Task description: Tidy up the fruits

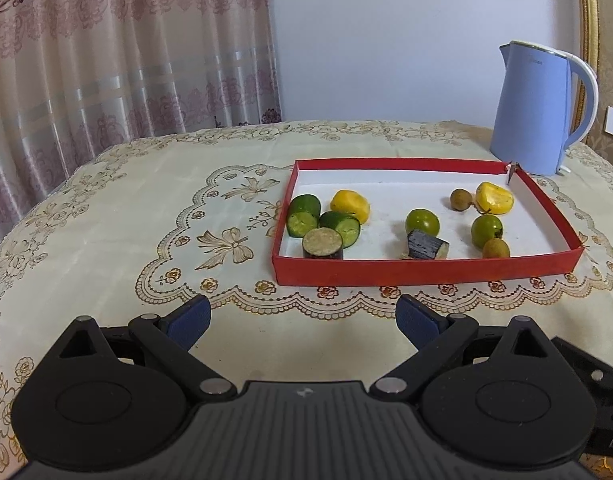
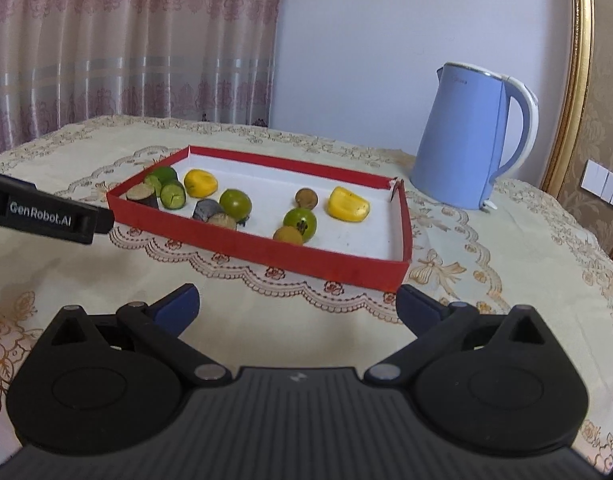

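Red cardboard tray [image 2: 262, 254] sits just ahead of the right claw [image 2: 296, 304], fruit pieces scattered inside! Both claws gape wide, nothing held; the left claw [image 1: 302, 318] hovers short of the tray's near wall too. Best play, I'd say: clear that wall, then drop straight over one round green fruit [image 2: 300, 222] near the right claw. Hard to tell what the dark chunks [image 1: 425, 245] are.

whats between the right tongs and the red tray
Only bare embroidered tablecloth lies between the open right tongs and the near wall of the red tray. The right wrist view shows this.
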Motion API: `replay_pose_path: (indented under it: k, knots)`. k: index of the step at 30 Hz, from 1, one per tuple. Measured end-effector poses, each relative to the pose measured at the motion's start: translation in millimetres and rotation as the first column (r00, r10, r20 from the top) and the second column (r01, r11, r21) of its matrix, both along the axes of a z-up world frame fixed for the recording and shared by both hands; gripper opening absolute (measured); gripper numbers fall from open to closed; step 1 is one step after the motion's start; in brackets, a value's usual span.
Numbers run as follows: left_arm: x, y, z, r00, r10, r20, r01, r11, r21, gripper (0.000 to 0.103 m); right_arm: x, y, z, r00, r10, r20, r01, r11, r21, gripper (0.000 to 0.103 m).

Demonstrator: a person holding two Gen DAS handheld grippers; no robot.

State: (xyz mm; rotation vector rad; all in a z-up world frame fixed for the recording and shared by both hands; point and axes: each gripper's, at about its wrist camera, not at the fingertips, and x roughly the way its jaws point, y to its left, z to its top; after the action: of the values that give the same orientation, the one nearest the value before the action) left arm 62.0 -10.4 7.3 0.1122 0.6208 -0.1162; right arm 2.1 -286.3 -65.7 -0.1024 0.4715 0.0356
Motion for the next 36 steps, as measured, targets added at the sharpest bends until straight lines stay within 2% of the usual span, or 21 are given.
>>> replay_pose_path:
  k: [15, 20, 28, 32, 36]
  knots:
    - [7, 1, -3, 1.0, 0.011, -0.026, -0.011, 1.0, 0.003, 0.1, -4, -6, 3, 1.0, -0.012, 0.0, 0.012, 1.0, 0.004, 0.103]
    - [9, -3, -2, 0.999, -0.008, -0.032, 0.007, 1.0, -0.007, 0.1, -5, -15, 2, 1.0, -0.02, -0.012, 0.021, 0.999, 0.049, 0.103]
    - [9, -16, 1, 0.999, -0.032, -0.025, 0.032, 0.999, 0.002, 0.1, 1, -33, -11, 0.993, -0.105, -0.046, 0.107, 0.994, 0.031, 0.103]
    - [9, -19, 1, 0.999, -0.028, -0.026, 0.028, 1.0, 0.008, 0.1, -5, -37, -6, 0.995, -0.097, -0.035, 0.099, 0.993, 0.057, 0.103]
    - [9, -21, 0, 0.999, -0.025, -0.033, 0.025, 1.0, 0.007, 0.1, -14, -30, 5, 0.999, -0.043, 0.007, 0.043, 0.998, 0.055, 0.103]
